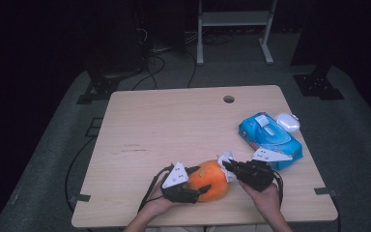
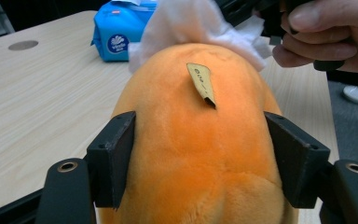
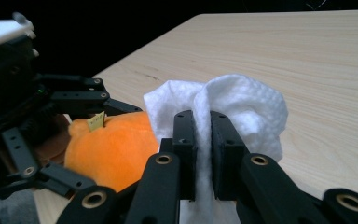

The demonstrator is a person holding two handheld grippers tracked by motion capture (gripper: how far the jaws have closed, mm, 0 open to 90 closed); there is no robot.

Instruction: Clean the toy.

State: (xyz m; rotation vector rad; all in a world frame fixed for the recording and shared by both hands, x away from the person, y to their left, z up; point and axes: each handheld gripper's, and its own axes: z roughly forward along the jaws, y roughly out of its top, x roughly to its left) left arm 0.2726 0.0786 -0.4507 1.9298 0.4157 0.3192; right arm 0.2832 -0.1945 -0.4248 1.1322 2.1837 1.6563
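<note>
Left gripper view: my left tongs clamp orange plush toy; right tongs pinch white wet wipe. Risk: hard wiping squirts soft plush free, or wipe slips out.

I see a bright orange plush toy with a small tan tag carrying dark print. The wipe is white with a dimpled weave. Both grippers are black, left gripper and right gripper, each topped by a pale grey plate. The wipes pack on the right is blue with a white lid. The table is light wood grain.
</note>
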